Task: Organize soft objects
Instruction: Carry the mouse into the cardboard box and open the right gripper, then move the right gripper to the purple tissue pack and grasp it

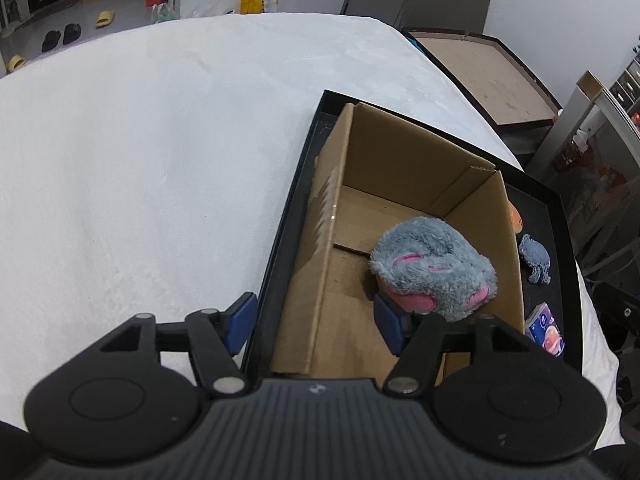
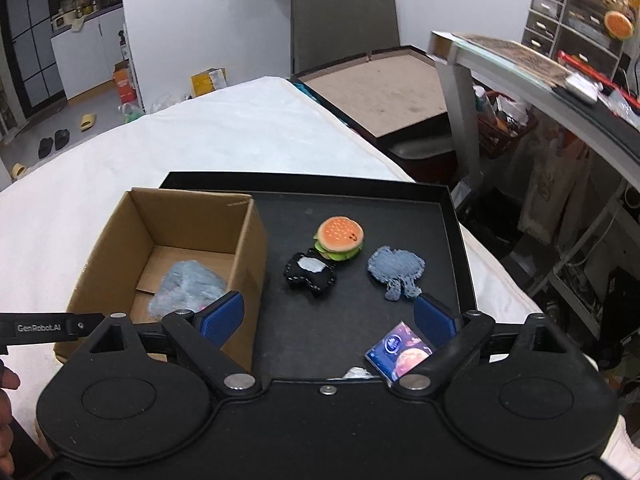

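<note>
The left gripper (image 1: 316, 322) stood open and empty, the grey plush (image 1: 434, 266) lying in the cardboard box (image 1: 320, 280) for sorting, while the wide-open, empty right gripper (image 2: 328, 318) hovered above the tray's (image 2: 456, 232) remaining toys.

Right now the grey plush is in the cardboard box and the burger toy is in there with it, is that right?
Not quite. The grey plush is in the cardboard box, but the burger toy lies outside it on the black tray, beside two small fabric toys. The right wrist view shows this.

Burger toy (image 1: 515, 216) mostly hidden behind cardboard box (image 1: 505, 216) wall
</note>
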Available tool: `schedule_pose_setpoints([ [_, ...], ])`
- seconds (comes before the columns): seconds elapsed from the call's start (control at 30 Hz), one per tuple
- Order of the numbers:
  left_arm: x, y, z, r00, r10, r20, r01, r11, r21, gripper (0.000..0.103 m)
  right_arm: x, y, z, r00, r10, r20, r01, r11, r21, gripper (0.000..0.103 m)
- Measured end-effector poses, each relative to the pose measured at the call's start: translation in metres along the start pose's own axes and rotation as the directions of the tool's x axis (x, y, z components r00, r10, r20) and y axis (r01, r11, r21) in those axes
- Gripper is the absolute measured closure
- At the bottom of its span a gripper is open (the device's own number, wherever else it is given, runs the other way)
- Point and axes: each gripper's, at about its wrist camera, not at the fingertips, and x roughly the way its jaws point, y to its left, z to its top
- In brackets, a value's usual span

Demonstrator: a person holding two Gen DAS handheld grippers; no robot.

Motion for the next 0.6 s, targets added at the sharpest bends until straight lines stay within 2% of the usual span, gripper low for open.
schedule_pose_setpoints([
  [0.27, 0.001, -0.016, -0.002, 1.0, 0.02, 0.006, -0.021, 0.997, 0.068, 0.031, 0.016, -0.024, -0.014, 0.999, 0.003, -0.044, 0.0, 0.999, 0.051, 0.011],
  [0.6, 0.004, -0.035, -0.006, 0.995, 0.088, 0.043, -0.093, 0.982, 0.164, 0.03, 0.045, -0.055, -0.035, 0.992, 0.01, -0.129, 0.007, 0.992, 0.128, 0.01],
])
